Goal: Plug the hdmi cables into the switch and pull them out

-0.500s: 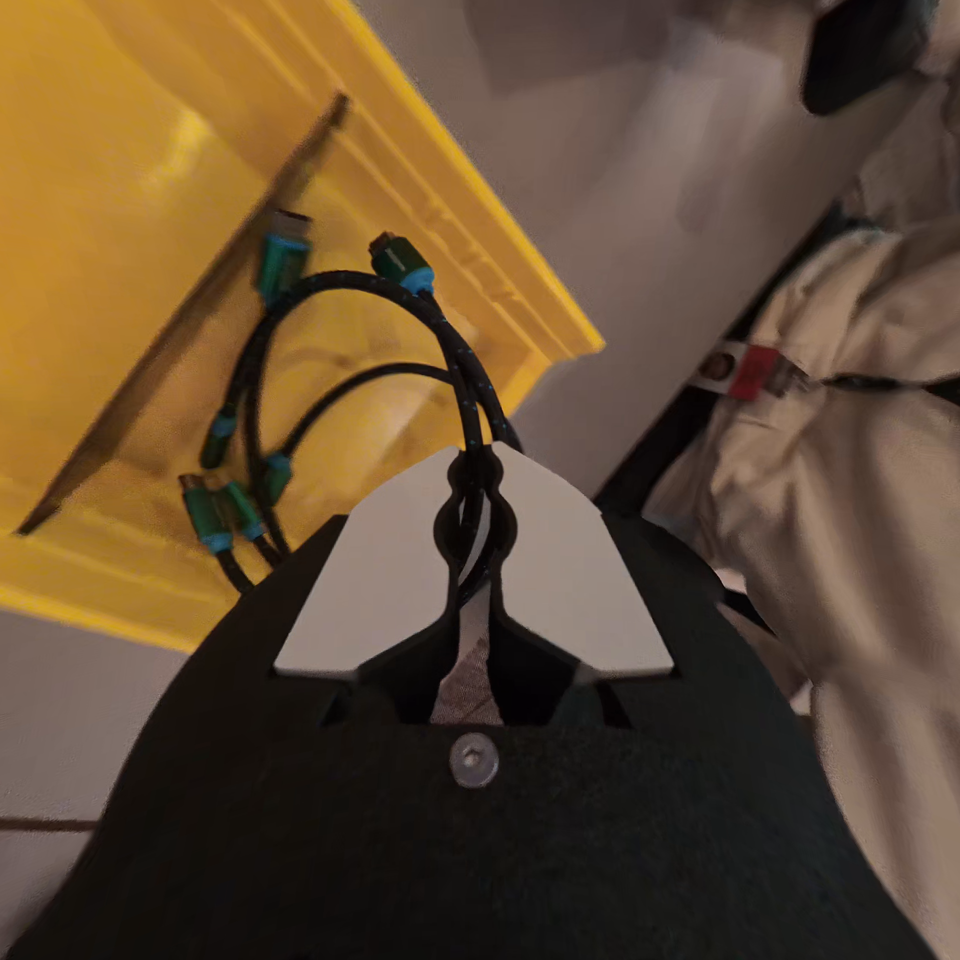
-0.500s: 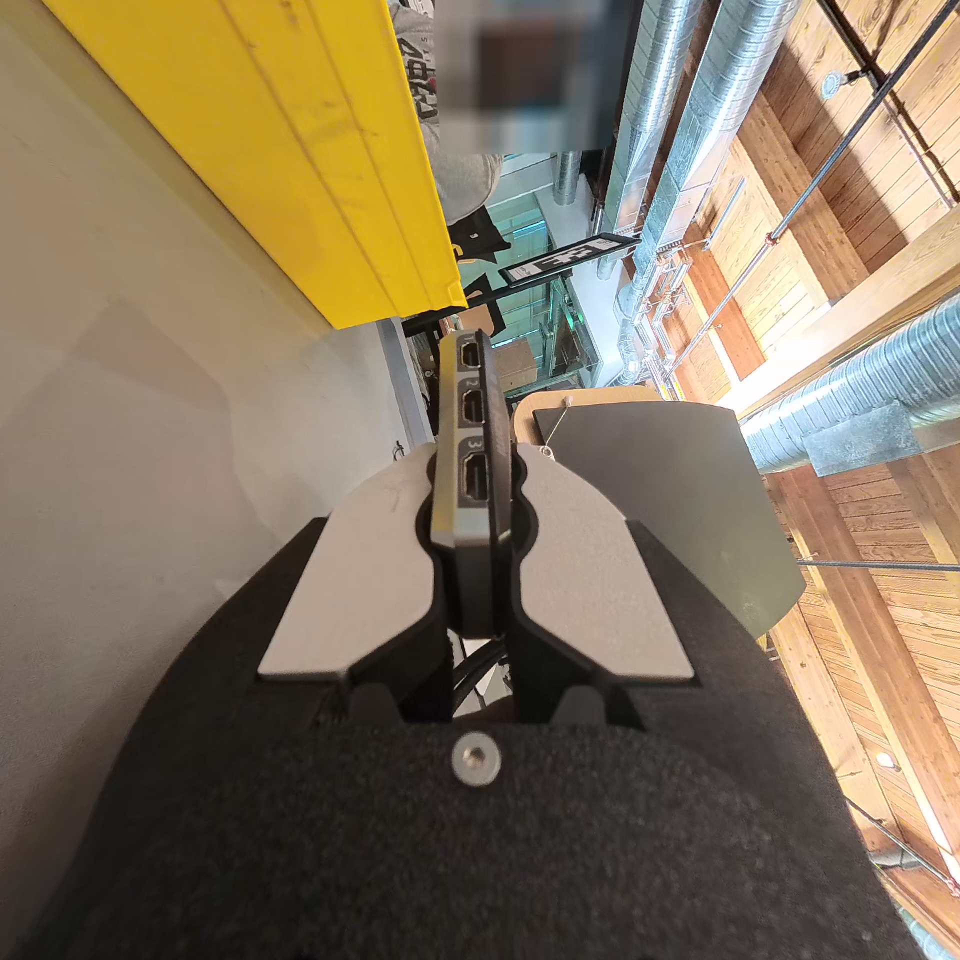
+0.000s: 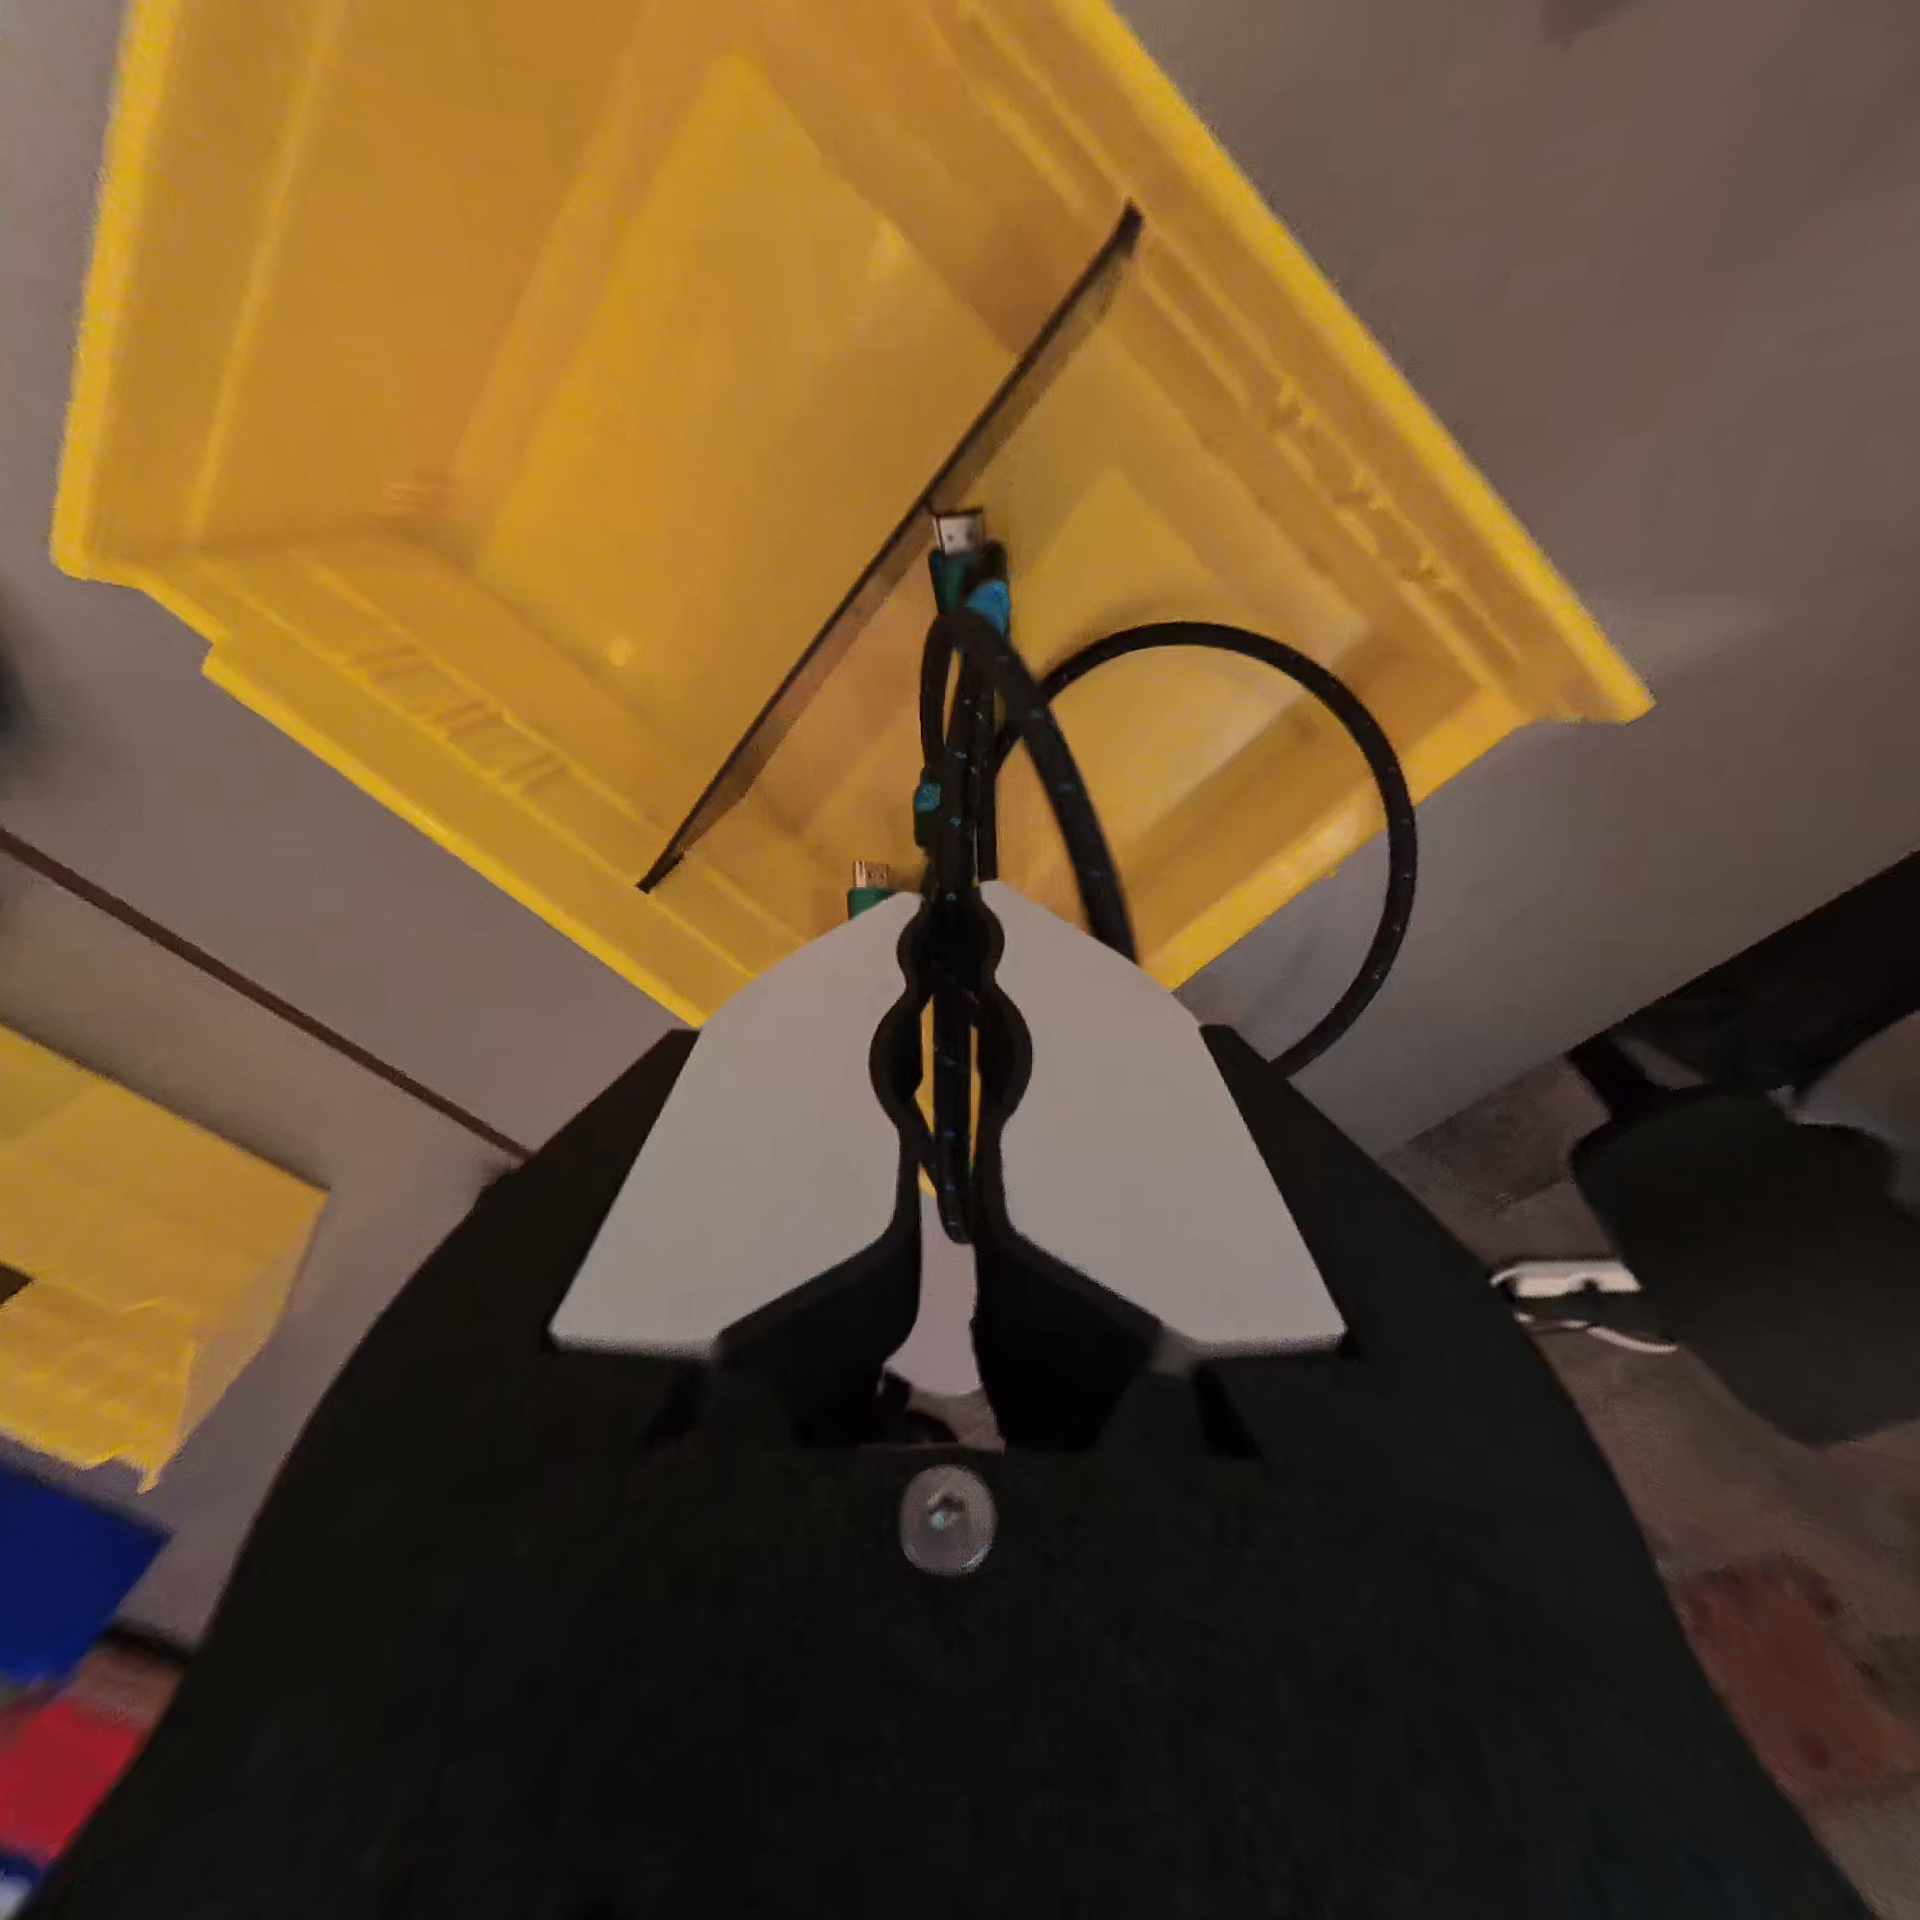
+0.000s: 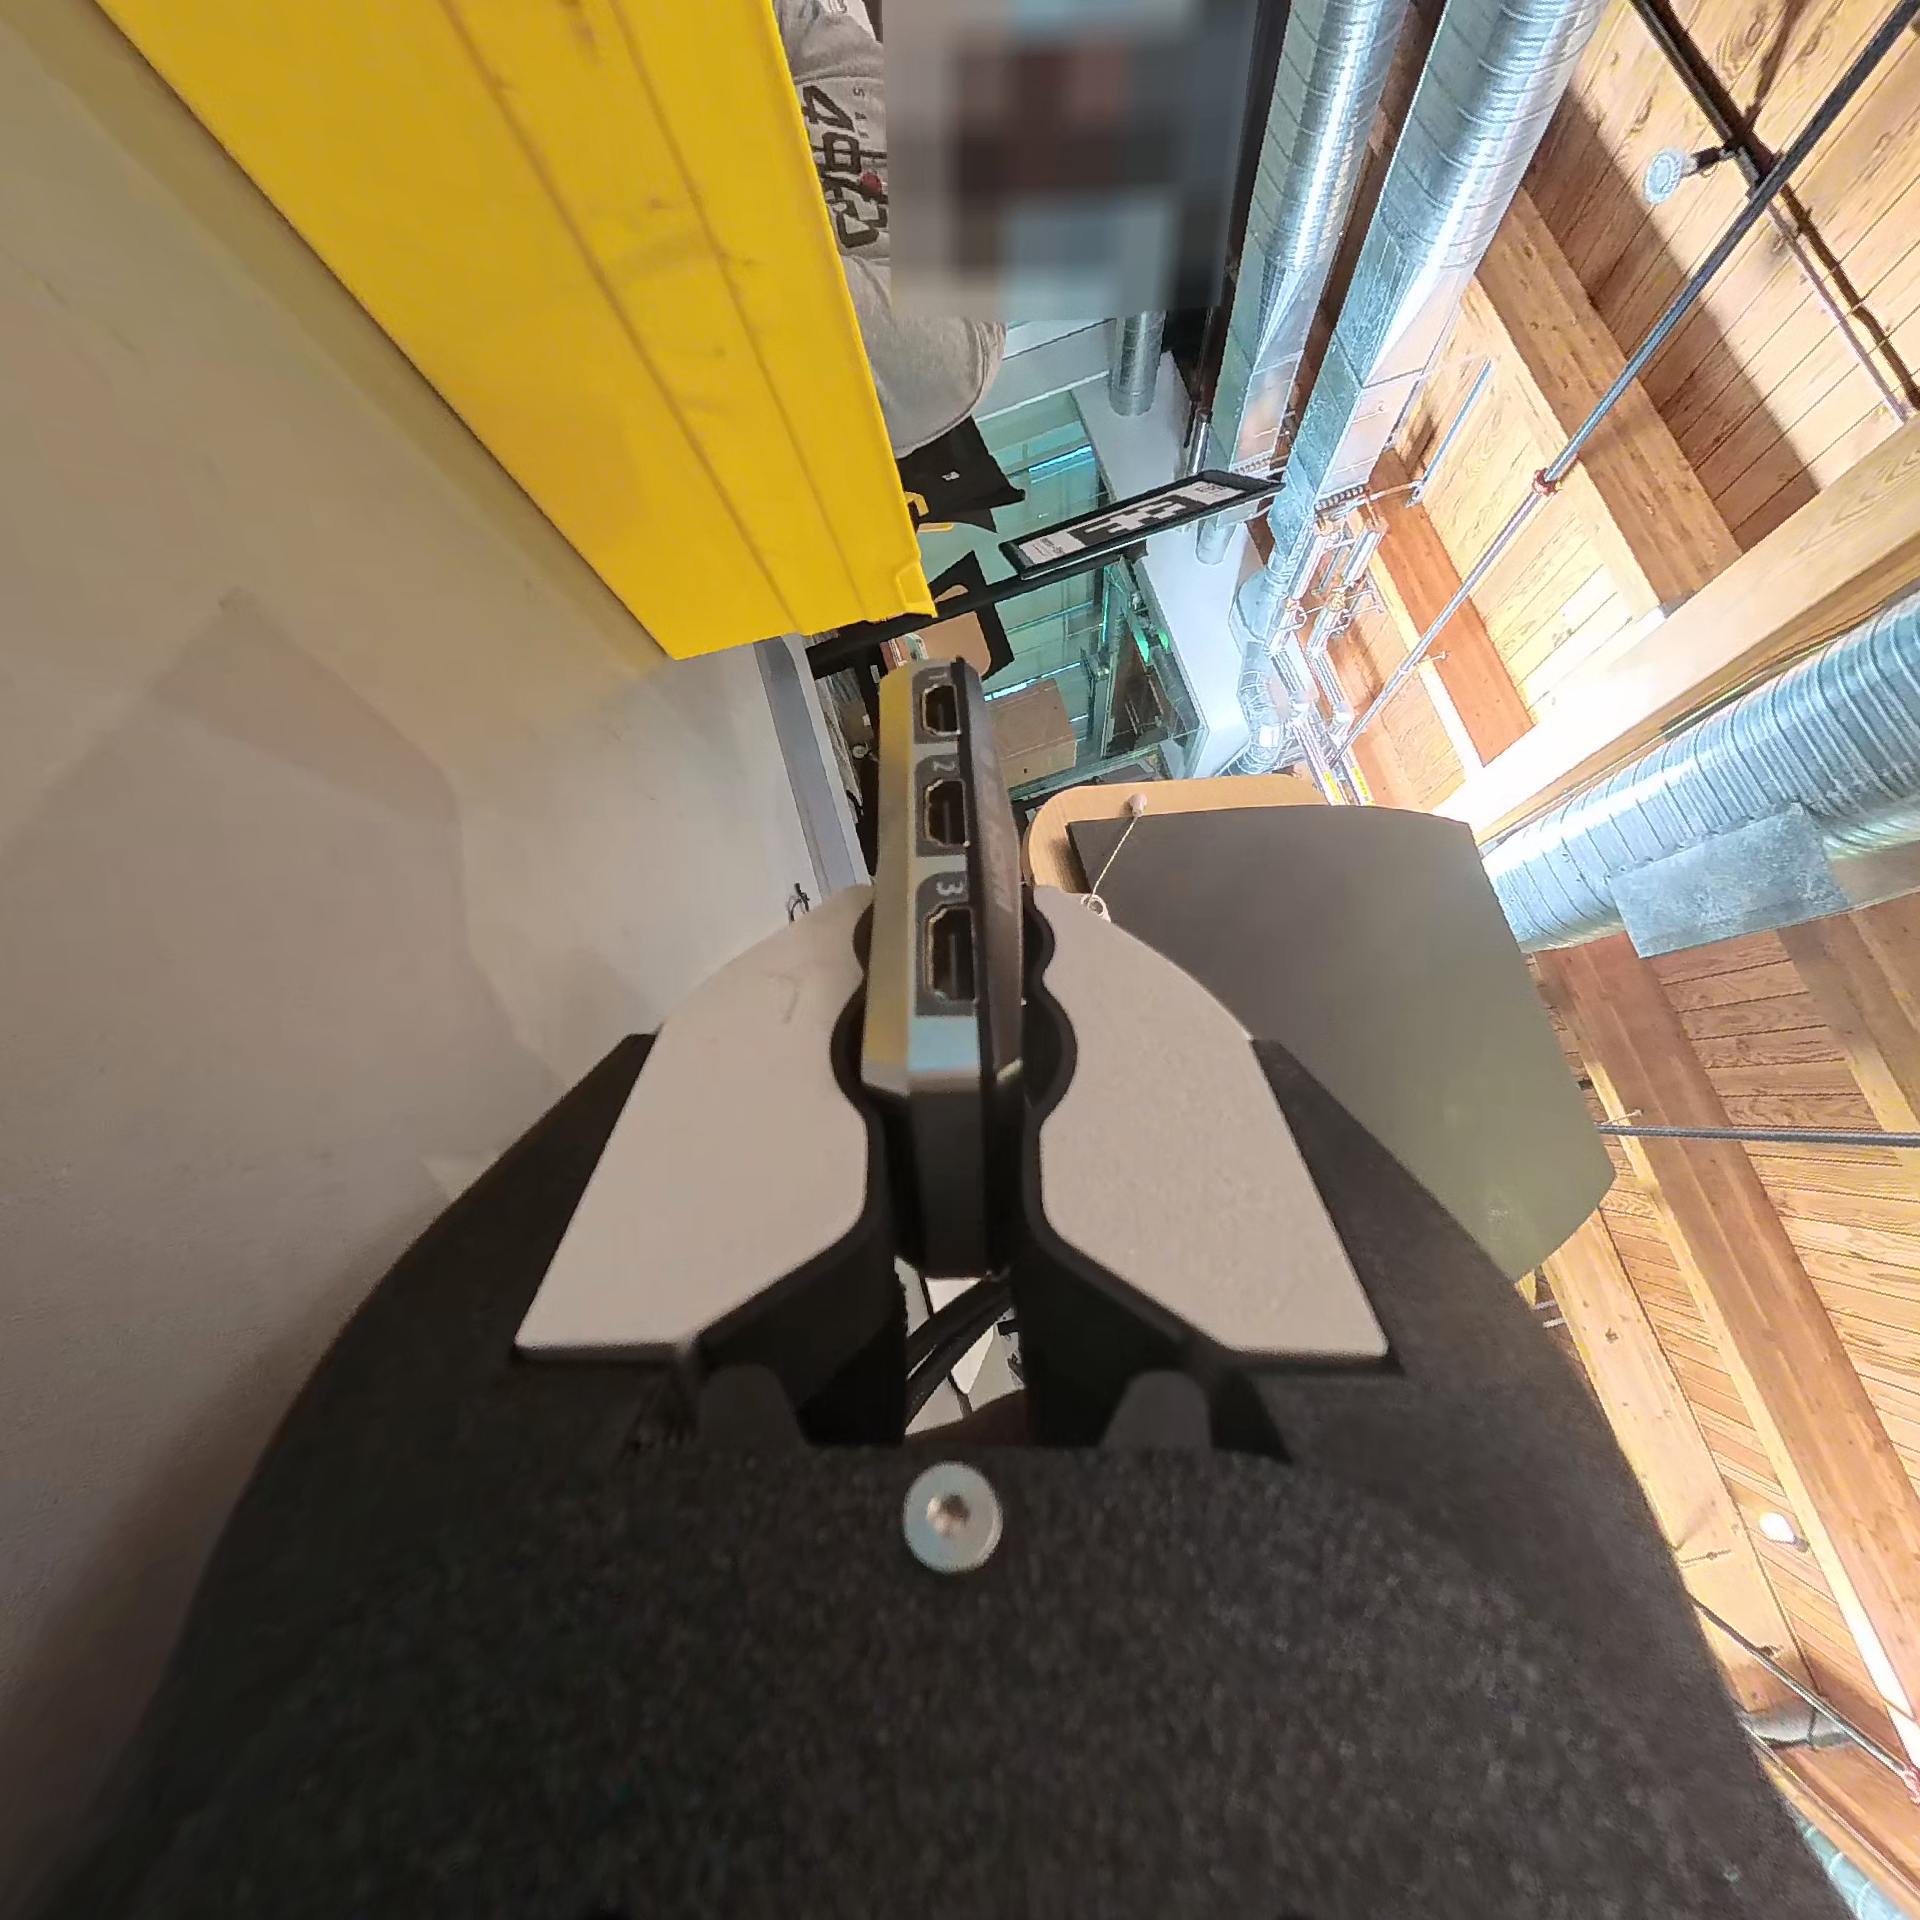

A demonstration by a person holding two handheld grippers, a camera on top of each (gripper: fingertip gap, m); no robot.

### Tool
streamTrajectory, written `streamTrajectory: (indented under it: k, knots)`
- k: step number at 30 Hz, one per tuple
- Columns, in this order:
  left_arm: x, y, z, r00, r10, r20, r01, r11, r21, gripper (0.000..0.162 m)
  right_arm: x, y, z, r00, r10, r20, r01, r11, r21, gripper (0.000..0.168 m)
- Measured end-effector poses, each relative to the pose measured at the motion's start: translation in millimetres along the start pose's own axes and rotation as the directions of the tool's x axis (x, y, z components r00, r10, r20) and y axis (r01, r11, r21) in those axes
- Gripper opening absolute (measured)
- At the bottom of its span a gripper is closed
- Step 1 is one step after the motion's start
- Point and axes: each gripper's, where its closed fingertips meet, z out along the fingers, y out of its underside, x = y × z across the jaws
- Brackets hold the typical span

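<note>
A: While both tools are loaded, we log the step as preparation: nothing is plugged in yet. Our left gripper (image 3: 951,925) is closed on a bundle of HDMI cables (image 3: 961,790), pinched mid-length, with the strands running up out of the jaws over the yellow bin (image 3: 540,343).

B: Agreed. Our right gripper (image 4: 951,914) is clamped on the HDMI switch (image 4: 935,935), held edge-up beside the desk (image 4: 260,727), its row of three ports facing the camera and all three empty.

A: Materials: the cables are black braided sleeve flecked with blue, stiff enough that one loop (image 3: 1351,790) stands out to the right. The plug (image 3: 961,561) at the top has a green body, a blue strain collar and a bare metal tip. A second plug (image 3: 868,888) peeks out beside the left finger.

B: The switch is a slim slab, grey metallic face with a black edge; the ports are small trapezoid slots.

A: Our judgement for the next move: we hold cable, not plug, so we would need a regrip close behind one plug, then square its tip to a port.

B: The bundle looks tangled; separating one strand may come first.
</note>
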Motion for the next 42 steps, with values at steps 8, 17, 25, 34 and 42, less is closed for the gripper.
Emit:
streamTrajectory:
  k: [8,17,25,34,42]
  knots:
    - [-6.0,12.0,32.0,0.978,-0.007,0.208,0.025,0.996,-0.085,0.0,-2.2,-0.3,0.5,1.0,-0.015,0.006,0.015,1.0,-0.001,0.023]
    - [-52.6,18.1,-13.8,0.936,-0.177,0.303,0.168,0.984,0.055,0.0,-1.0,0.4,0.8,1.0,-0.013,0.004,0.013,1.0,-0.001,0.023]
    - [24.6,7.0,-15.4,0.968,-0.129,-0.217,0.175,0.962,0.208,0.031,-1.9,1.3,2.0,1.0,-0.019,0.008,0.019,1.0,-0.005,0.023]
    - [-0.9,35.7,47.9,0.992,-0.103,0.066,0.101,0.994,0.031,0.012,-5.2,1.4,2.6,0.999,-0.039,0.015,0.039,0.999,-0.009,0.023]
    - [-16.3,22.3,-57.1,0.982,-0.154,0.112,0.119,0.956,0.267,0.0,-4.1,3.4,3.0,0.999,-0.032,0.014,0.032,0.999,-0.016,0.023]
